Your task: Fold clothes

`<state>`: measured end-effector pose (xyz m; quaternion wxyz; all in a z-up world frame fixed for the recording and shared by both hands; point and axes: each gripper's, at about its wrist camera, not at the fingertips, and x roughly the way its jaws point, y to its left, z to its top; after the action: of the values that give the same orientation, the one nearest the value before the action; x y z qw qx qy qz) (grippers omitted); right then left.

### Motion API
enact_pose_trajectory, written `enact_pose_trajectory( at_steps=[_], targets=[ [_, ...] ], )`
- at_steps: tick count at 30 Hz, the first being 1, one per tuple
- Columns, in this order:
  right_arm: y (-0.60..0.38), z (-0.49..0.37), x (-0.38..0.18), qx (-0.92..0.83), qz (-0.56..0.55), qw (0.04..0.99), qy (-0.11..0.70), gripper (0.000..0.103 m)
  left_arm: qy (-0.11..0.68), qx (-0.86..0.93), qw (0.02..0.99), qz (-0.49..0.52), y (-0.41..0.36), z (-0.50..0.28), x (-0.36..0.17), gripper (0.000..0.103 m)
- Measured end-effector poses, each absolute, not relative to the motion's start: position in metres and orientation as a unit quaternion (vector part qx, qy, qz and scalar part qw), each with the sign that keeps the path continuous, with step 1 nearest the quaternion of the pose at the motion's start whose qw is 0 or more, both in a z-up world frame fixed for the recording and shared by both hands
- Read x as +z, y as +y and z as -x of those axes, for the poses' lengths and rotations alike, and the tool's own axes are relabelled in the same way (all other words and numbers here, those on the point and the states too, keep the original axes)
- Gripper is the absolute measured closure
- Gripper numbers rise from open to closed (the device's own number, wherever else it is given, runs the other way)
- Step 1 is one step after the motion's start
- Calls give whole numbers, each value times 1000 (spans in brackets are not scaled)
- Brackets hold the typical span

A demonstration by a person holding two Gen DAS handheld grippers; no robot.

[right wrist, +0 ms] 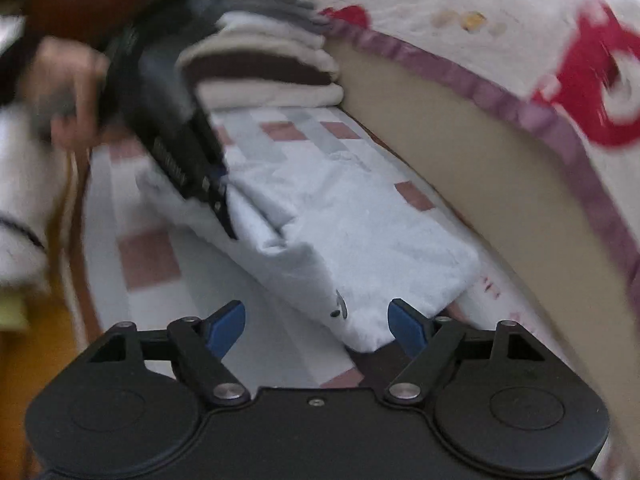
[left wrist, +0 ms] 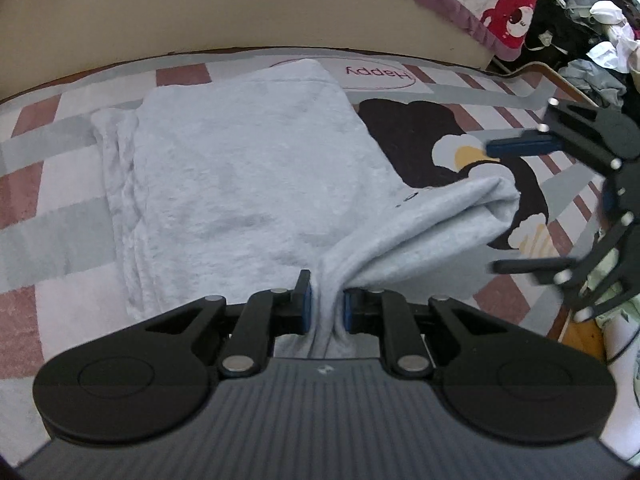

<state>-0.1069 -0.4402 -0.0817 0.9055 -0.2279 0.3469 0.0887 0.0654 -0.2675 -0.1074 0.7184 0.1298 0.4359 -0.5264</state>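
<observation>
Grey garment [left wrist: 248, 168] lies partly folded on the rug [left wrist: 52, 216] beside the bed; left gripper [left wrist: 326, 304] pinches one corner, right gripper [right wrist: 316, 326] hangs released. More folds likely remain.

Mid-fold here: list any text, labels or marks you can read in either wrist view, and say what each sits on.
"Happy": pink lettering, upside down in the left wrist view, inside a pink oval on the checked pink, grey and white rug, lettering at.
Small dark print on the light grey fleece garment, near its folded corner: too small to read.
Pink marks on the rug by the garment's far edge: blurred, unreadable.
</observation>
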Motion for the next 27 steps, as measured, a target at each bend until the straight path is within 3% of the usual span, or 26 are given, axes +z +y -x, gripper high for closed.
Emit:
enact_pose_trajectory(
  at_steps=[4,5,6,7,8,9,11,13,19,21,25,27],
  targets=[
    [-431,74,-95,105,205,912,340,23,444,-540,707,-109,-267,-70,-105,88],
    [-431,66,-100,109,194,913,342,35,443,-541,708,-103,-265,-71,-104,88],
    [-433,59,-101,113,183,915,342,62,442,-543,708,-96,-263,-72,-103,87],
    [-436,54,-101,118,170,916,343,78,441,-545,708,-90,-261,-73,-101,86],
    [-441,50,-98,119,145,921,341,86,433,-549,710,-89,-259,-72,-99,83],
    [-447,47,-94,119,112,926,339,86,424,-555,710,-89,-256,-71,-97,78],
    [-461,42,-87,111,47,934,336,86,403,-562,715,-102,-254,-65,-94,32],
    [-476,36,-81,89,-5,938,335,86,381,-568,720,-117,-252,-58,-93,23],
    [-484,45,-68,58,-44,945,319,88,378,-513,748,-187,-253,-56,-104,26],
    [-481,52,-70,59,-45,945,320,90,389,-478,758,-215,-255,-59,-111,35],
    [-469,64,-71,84,-50,938,332,91,405,-446,771,-205,-245,-69,-109,83],
    [-459,70,-72,94,-41,937,335,90,395,-447,778,-197,-234,-66,-97,87]
  ],
)
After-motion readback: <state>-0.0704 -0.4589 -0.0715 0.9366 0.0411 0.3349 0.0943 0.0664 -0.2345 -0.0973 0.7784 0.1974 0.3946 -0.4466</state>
